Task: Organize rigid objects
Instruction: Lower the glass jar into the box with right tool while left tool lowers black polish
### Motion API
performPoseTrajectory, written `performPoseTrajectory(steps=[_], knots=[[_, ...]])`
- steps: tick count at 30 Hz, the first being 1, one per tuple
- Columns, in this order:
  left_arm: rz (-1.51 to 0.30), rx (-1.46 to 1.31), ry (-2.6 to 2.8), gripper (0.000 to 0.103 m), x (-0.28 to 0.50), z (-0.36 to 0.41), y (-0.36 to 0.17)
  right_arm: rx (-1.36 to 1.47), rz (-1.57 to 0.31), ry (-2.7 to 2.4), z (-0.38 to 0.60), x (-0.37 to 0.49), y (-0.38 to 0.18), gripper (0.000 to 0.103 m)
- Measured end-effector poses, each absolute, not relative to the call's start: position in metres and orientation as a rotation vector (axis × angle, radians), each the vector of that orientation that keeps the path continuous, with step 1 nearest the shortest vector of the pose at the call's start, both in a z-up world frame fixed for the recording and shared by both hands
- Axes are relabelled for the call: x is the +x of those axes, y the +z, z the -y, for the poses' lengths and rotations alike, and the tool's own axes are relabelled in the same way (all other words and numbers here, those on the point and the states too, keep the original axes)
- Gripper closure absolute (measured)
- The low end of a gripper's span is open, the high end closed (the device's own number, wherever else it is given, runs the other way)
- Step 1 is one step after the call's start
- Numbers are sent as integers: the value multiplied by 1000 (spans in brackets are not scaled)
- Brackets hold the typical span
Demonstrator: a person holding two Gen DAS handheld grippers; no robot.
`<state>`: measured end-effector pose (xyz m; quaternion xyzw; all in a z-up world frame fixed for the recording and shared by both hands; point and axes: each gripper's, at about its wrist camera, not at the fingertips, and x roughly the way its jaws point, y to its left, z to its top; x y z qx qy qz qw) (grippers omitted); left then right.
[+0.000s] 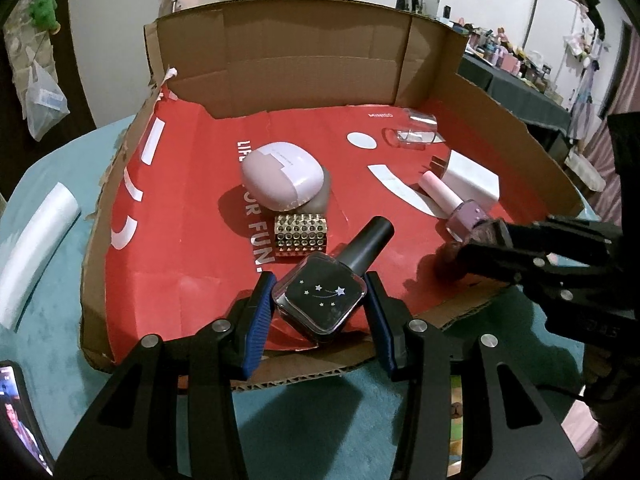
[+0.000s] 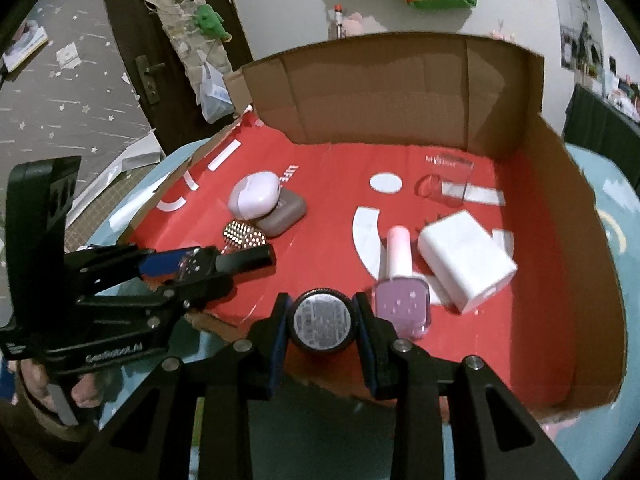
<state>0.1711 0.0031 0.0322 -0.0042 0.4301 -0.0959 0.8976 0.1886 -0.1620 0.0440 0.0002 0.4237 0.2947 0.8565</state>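
Observation:
My left gripper is shut on a black nail polish bottle with star marks, held over the front edge of the red-lined cardboard tray; it also shows in the right wrist view. My right gripper is shut on a small round black jar with a grey label, near the tray's front edge; in the left wrist view its fingers hold it. A purple nail polish bottle with a pink cap lies just right of it.
In the tray lie a pink case on a grey case, a studded gold block, a white charger block and a clear glass. Cardboard walls stand at the back and right. A phone lies front left.

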Motion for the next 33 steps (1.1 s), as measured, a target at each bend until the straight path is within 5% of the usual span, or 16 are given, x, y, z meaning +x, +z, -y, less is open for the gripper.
performPoseTrajectory(steps=[33], knots=[[-917, -42, -94, 61, 206, -9, 20, -2, -886, 417, 174, 230, 28, 70]])
